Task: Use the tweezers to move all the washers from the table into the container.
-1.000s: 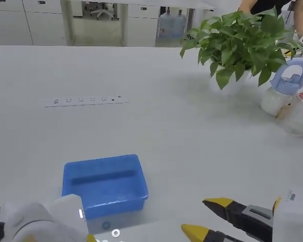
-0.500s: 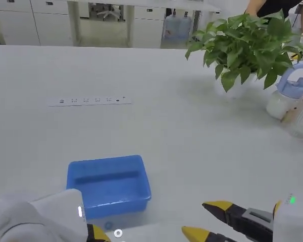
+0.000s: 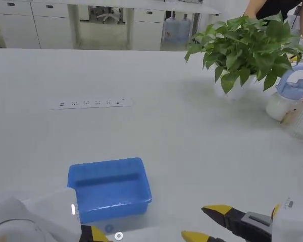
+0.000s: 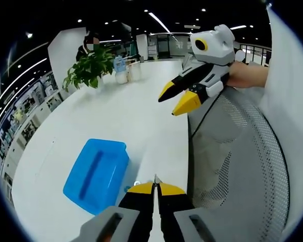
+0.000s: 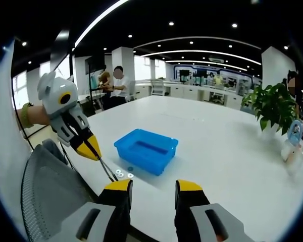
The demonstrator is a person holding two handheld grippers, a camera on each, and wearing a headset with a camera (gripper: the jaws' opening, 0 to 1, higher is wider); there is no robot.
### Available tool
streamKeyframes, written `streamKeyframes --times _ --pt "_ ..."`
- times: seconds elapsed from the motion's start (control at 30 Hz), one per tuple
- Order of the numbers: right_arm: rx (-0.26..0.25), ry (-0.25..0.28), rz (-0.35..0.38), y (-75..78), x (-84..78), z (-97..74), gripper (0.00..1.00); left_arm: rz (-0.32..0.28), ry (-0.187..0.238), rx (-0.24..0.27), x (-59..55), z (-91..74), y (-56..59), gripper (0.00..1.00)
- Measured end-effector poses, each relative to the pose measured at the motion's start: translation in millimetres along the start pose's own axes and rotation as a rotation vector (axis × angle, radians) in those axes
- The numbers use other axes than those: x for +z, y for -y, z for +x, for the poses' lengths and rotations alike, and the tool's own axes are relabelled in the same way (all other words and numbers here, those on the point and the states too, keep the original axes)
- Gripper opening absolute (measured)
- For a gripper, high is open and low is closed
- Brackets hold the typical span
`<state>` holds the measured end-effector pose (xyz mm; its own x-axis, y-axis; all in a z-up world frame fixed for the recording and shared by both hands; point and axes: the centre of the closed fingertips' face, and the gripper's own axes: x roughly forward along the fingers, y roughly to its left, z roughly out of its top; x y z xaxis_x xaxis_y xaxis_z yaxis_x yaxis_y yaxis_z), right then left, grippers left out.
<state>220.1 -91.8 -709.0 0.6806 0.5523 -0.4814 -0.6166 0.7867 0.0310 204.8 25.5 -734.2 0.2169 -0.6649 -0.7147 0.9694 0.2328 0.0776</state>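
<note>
Now, head view, table: a white worktable [image 3: 192, 141] is carrying a leafy green potted plant [image 3: 242, 45] at the far right and a flat white power strip [image 3: 91, 103] further left.
Head view, container: a blue rectangular plastic container [image 3: 109, 189] is sitting upright near the table's front edge.
Head view, washer: one small silver ring washer [image 3: 118, 236] is lying on the table just in front of the container.
Head view, grippers: the left gripper [image 3: 97, 235] is entering at the lower left, and the right gripper [image 3: 206, 222] at the lower right.
Left gripper view, left gripper: the left gripper [image 4: 155, 187] is clenching slim metal tweezers [image 4: 155, 179], with the yellow jaws pressed together around them.
Left gripper view, right gripper: the right gripper [image 4: 174, 101] is hovering above the table, beside a grey mesh chair [image 4: 232, 146].
Right gripper view, right gripper: the right gripper [image 5: 153, 189] is standing released, jaws apart and grasping nothing.
Right gripper view, washers: the washers [image 5: 124, 174] are lying on the table just in front of the container [image 5: 146, 148]; the tweezers [image 5: 107, 169] are reaching down just beside them, and I cannot tell whether they are touching.
</note>
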Motion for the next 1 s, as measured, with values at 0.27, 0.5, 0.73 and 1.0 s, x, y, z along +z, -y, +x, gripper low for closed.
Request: streamKeyframes --times 0.27,0.5,0.73,1.0 --pt "0.005 0.001 0.002 -0.7 -0.4 0.8 0.31 0.0 0.002 0.0 0.3 0.9 -1.3 0.0" --pt "0.155 -0.007 -0.035 -31.0 2.1 17.1 0.26 0.006 0.003 -0.003 0.2 0.7 -1.2 0.0" --pt "0.36 -0.097 -0.205 -76.1 -9.7 43.3 0.18 0.061 -0.001 -0.018 0.5 0.6 3.7 0.0" --pt "0.439 -0.067 -0.347 -96.7 13.2 54.3 0.07 0.119 -0.01 -0.037 4.7 3.3 10.8 0.0"
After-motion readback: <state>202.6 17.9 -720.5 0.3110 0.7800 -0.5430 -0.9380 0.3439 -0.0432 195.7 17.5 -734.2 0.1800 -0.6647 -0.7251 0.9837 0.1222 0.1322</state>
